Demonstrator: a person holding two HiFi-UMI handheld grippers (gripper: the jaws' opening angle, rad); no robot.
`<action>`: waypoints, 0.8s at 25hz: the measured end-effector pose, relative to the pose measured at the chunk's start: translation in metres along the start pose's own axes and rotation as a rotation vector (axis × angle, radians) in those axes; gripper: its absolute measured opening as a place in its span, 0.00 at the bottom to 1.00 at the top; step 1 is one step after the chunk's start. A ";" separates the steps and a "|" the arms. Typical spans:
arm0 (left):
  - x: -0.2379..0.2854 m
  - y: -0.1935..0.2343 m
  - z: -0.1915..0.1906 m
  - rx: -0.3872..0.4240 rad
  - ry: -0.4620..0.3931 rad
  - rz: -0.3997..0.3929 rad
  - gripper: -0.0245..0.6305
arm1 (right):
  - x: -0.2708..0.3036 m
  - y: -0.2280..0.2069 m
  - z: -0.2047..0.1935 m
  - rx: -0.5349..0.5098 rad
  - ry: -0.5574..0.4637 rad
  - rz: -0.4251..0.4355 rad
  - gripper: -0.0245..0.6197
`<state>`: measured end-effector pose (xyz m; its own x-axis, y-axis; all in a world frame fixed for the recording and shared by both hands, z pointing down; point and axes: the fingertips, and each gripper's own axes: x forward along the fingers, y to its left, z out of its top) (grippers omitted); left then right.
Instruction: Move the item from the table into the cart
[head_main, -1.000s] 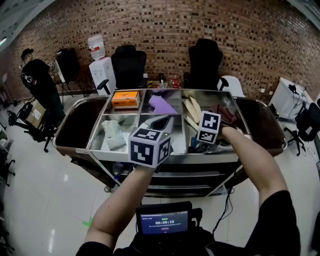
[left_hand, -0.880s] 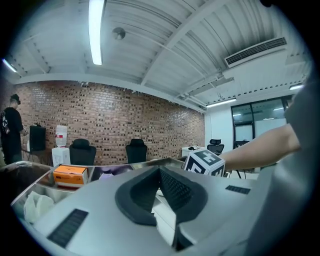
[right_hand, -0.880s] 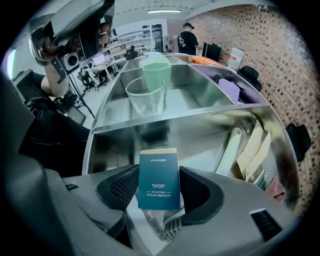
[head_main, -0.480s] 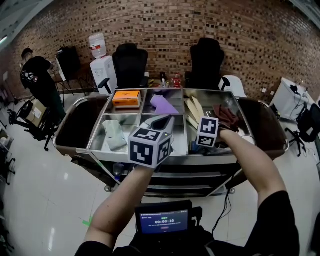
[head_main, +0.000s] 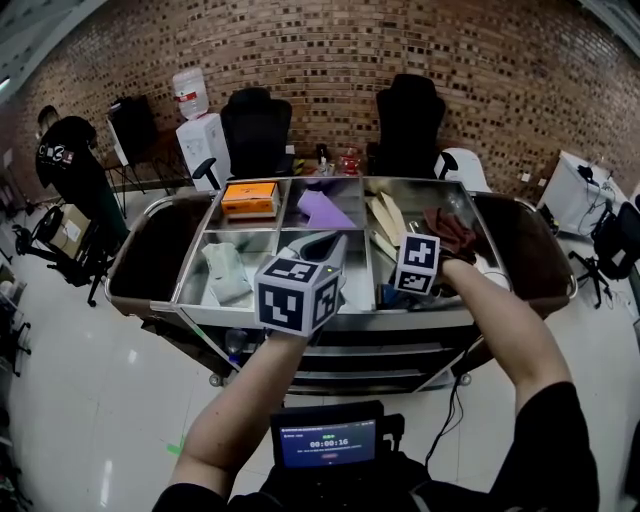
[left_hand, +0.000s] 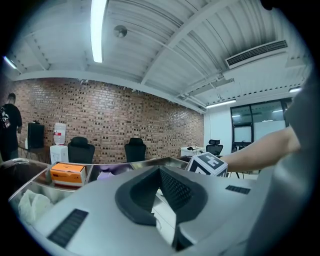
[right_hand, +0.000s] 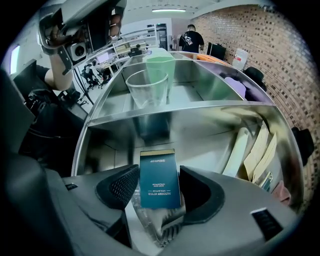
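A dark teal box (right_hand: 159, 179) with a gold top edge stands between the pads of my right gripper (right_hand: 160, 173), which is shut on it. That gripper (head_main: 400, 292) points steeply down into the right front compartment of the steel cart (head_main: 200, 312), just above crinkled clear plastic (right_hand: 155, 225). In the head view its marker cube (head_main: 416, 265) hides the box. My left gripper (head_main: 335, 241) hovers level over the cart's front middle, its jaws (left_hand: 160, 169) shut with nothing in them.
The cart's compartments hold an orange box (head_main: 250, 197), a purple item (head_main: 322, 208), a pale green bag (head_main: 225, 270), tan envelopes (head_main: 385, 220) and a dark red cloth (head_main: 450, 230). A clear cup (right_hand: 146, 87) and a green cup (right_hand: 160, 67) stand beyond a divider. A person (head_main: 70, 160) stands back left.
Both grippers keep their places and the right one still grips the box. The person at the back left has shifted a little.
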<state>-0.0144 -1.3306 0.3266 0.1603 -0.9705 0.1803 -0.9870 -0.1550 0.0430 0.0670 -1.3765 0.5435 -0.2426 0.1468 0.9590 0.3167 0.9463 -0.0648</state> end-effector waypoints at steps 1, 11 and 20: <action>0.000 0.001 -0.001 -0.002 -0.001 -0.002 0.04 | 0.000 0.001 0.002 0.007 -0.012 0.005 0.47; -0.009 -0.004 0.005 -0.012 -0.056 -0.021 0.04 | -0.052 -0.009 0.021 0.040 -0.279 -0.188 0.48; -0.049 -0.003 0.012 -0.052 -0.177 0.015 0.04 | -0.196 0.037 0.028 0.141 -0.876 -0.516 0.36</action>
<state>-0.0193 -1.2851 0.3063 0.1358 -0.9907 0.0058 -0.9865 -0.1347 0.0928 0.1008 -1.3624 0.3452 -0.9210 -0.1826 0.3442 -0.1132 0.9707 0.2120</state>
